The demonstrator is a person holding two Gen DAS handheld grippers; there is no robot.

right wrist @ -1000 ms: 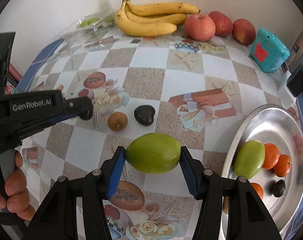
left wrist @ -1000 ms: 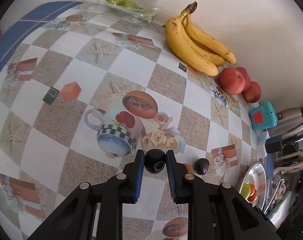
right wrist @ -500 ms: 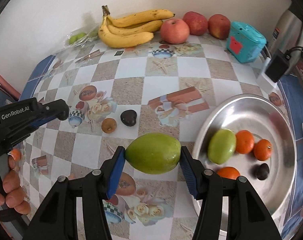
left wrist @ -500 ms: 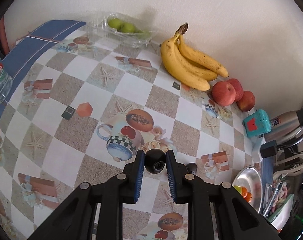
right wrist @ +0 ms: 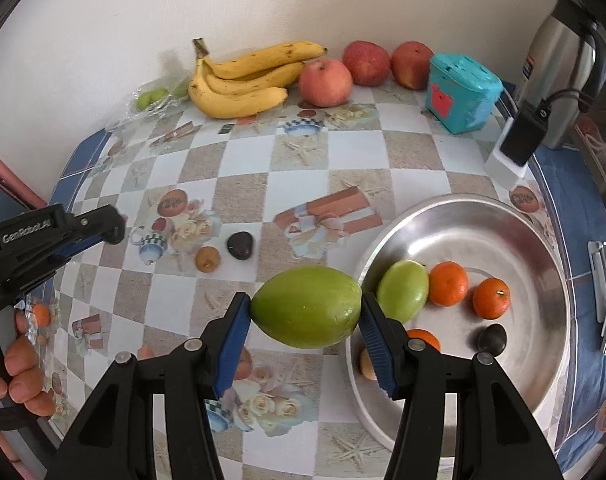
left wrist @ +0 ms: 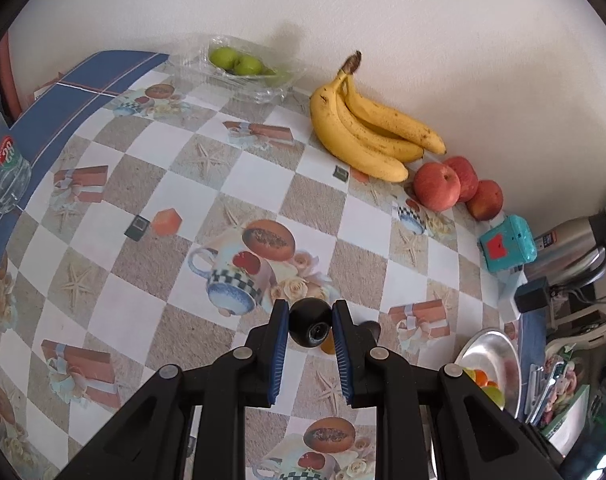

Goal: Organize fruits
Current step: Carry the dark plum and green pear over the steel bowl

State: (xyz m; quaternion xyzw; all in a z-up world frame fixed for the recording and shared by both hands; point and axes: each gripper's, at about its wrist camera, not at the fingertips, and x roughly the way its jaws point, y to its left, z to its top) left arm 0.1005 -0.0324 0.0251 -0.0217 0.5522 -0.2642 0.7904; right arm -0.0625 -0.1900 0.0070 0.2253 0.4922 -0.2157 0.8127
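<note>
Right tongs (right wrist: 305, 309) carried green mango (right wrist: 306, 306) nearer metal bowl (right wrist: 535, 240)

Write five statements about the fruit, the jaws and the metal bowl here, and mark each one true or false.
1. The right gripper holds a large green oval fruit between its jaws. True.
2. The left gripper is empty. False: its jaws clamp a small dark round fruit.
3. The round silver metal bowl holds only oranges. False: a green fruit and a dark fruit lie in it too.
4. Three red apples sit beside the yellow banana bunch. True.
5. The teal box lies inside the bowl. False: it stands on the table near the wall.
</note>
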